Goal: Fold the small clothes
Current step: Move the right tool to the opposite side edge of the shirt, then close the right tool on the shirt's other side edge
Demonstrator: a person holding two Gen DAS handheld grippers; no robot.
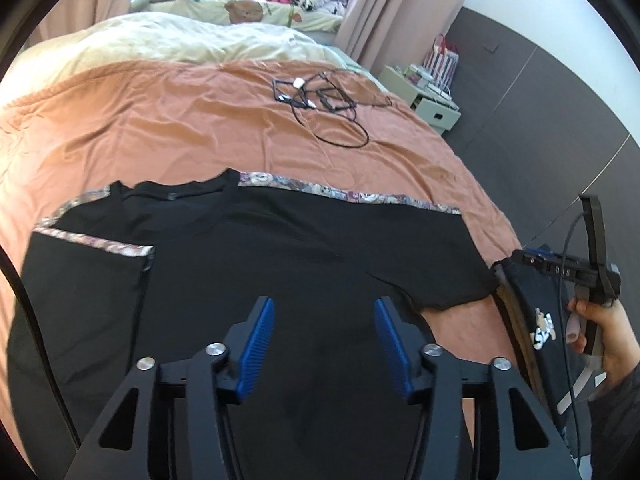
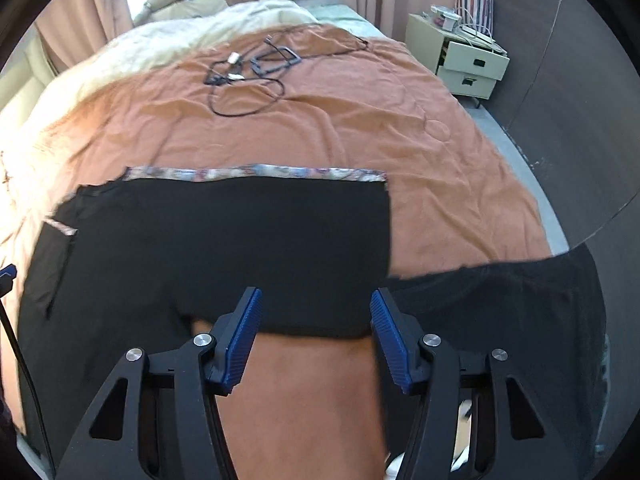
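A black T-shirt (image 1: 248, 264) with patterned trim lies spread flat on the orange bed cover (image 1: 180, 132), neckline toward the far side. My left gripper (image 1: 325, 306) hovers over the shirt's lower middle, blue pads apart, nothing between them. In the right wrist view the shirt (image 2: 224, 240) fills the middle. My right gripper (image 2: 316, 296) is open over the near hem of the sleeve, with bare orange cover (image 2: 304, 392) below it. A hand (image 1: 600, 320) grips the right tool's handle at the right edge of the left wrist view, beside the sleeve end.
Black cables (image 1: 320, 100) with small devices lie further up the bed. A cream duvet (image 1: 180, 40) and pillows lie beyond. A pale nightstand (image 2: 468, 56) stands right of the bed by a dark wall. Dark cloth with a white print (image 1: 544, 328) hangs at the bed's right edge.
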